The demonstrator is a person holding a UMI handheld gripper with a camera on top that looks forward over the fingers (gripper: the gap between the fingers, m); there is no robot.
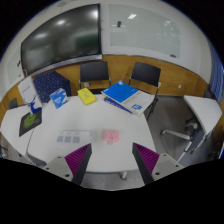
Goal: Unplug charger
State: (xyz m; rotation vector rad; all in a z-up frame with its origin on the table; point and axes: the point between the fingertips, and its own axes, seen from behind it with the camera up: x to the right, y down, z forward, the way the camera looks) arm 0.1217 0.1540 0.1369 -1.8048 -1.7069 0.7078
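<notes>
My gripper is open and empty. Its two magenta pads stand wide apart, high above the near edge of a white table. I cannot make out a charger or a socket. Small pinkish items and a greyish item lie on the table beyond the fingers, too small to identify.
Further back on the tables lie a blue folder, a yellow object, a blue box and a dark item. Two dark chairs stand behind, and another chair to the right. A dark screen hangs on the far wall.
</notes>
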